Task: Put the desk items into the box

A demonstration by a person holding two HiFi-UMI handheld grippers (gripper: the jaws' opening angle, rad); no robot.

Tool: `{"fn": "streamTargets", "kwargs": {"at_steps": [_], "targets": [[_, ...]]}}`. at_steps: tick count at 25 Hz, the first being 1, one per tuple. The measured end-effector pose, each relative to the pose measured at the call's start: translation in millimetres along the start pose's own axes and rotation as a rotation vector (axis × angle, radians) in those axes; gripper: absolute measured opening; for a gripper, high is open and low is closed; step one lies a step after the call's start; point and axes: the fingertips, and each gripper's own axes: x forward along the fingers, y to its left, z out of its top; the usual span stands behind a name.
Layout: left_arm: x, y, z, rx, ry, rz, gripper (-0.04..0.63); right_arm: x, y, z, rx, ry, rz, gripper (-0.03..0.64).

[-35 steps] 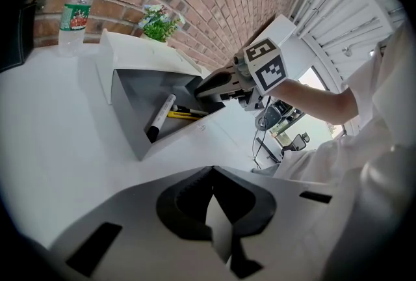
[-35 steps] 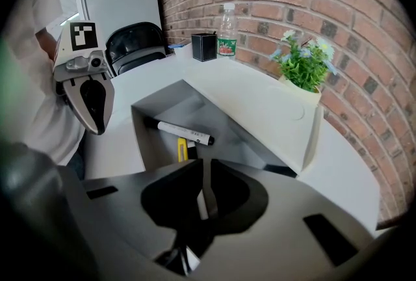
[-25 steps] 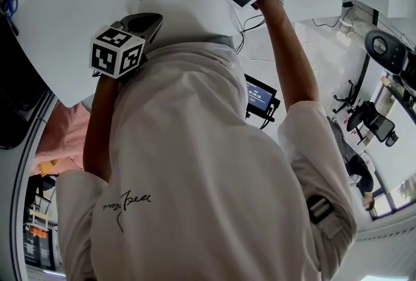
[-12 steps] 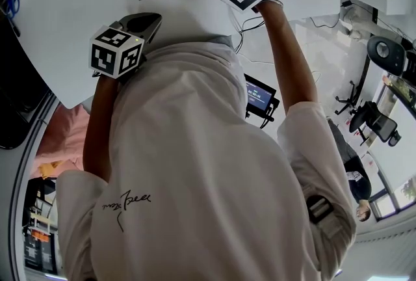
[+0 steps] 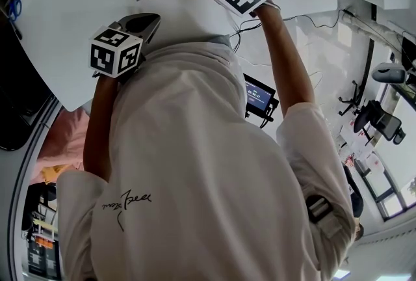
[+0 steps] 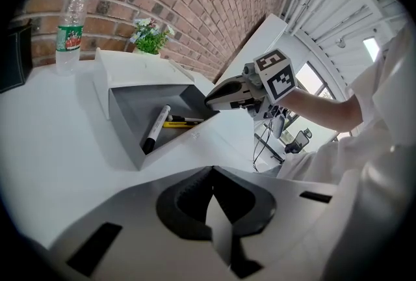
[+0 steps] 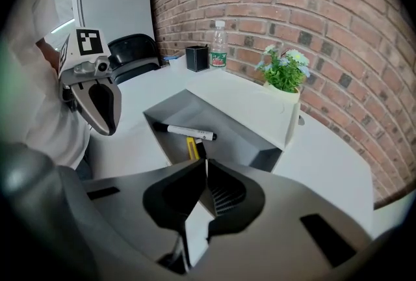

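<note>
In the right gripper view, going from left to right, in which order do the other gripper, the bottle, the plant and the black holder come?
left gripper → black holder → water bottle → potted plant

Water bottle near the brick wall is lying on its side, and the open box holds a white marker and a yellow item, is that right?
Not quite. The water bottle stands upright near the brick wall, not on its side; the left gripper view shows it. The rest holds: the open box holds a white marker and a yellow item.
</note>
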Motion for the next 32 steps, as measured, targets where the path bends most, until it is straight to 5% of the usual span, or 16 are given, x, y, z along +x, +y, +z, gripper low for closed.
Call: {"fn": "streamTargets", "kwargs": {"at_steps": [32], "targets": [[-15,-14,25,0.107,-0.109,0.049,0.005,-51,46,-20,0.207,-0.146,-0.076,0.035]]}}
